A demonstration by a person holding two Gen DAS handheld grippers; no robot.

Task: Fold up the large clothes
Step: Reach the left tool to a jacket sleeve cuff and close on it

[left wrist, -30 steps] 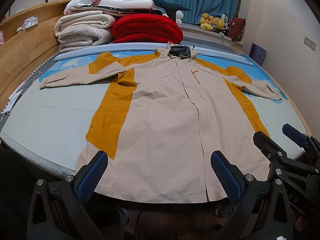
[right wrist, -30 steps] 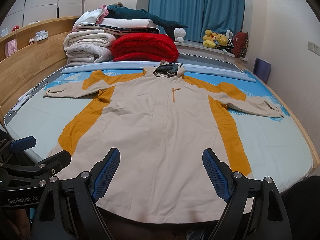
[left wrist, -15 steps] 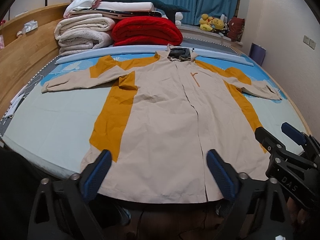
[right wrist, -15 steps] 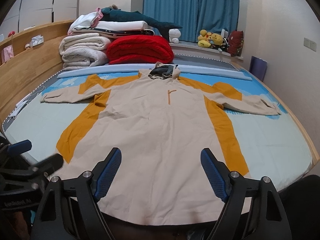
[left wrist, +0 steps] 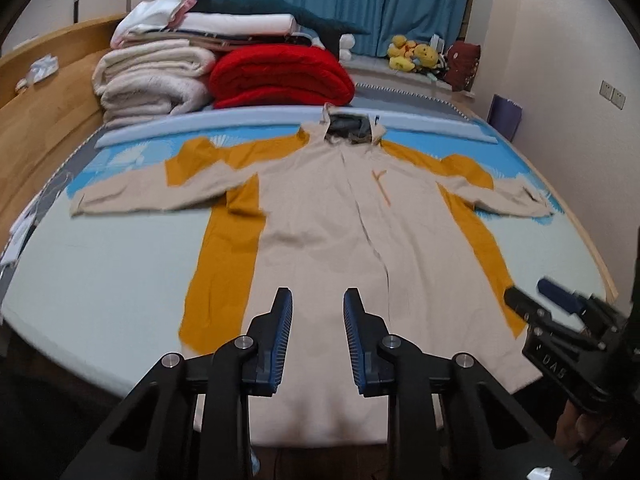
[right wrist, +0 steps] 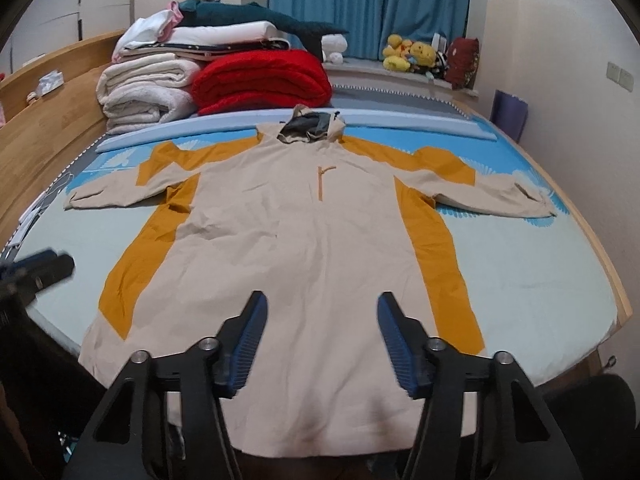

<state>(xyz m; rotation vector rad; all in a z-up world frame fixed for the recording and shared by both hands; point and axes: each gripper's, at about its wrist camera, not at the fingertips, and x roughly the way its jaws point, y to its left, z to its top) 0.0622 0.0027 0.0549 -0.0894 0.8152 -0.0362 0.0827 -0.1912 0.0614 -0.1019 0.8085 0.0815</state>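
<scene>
A large beige coat [left wrist: 328, 232] with orange side panels and a grey-lined hood lies flat and face up on the bed, sleeves spread to both sides; it also shows in the right wrist view [right wrist: 304, 248]. My left gripper [left wrist: 318, 316] hovers over the coat's lower middle, its jaws partly closed with a narrow gap and nothing between them. My right gripper [right wrist: 322, 320] hovers over the hem, open and empty. The right gripper shows at the right edge of the left wrist view [left wrist: 560, 320].
Folded white blankets [left wrist: 152, 76] and a red blanket [left wrist: 280, 76] are stacked at the head of the bed. A wooden bed frame [left wrist: 36, 100] runs along the left. Plush toys [left wrist: 416, 54] sit on the window sill. A wall stands on the right.
My left gripper's jaws have closed from wide open to a narrow gap. My right gripper's jaws have narrowed a little. Both grippers have risen slightly above the hem.
</scene>
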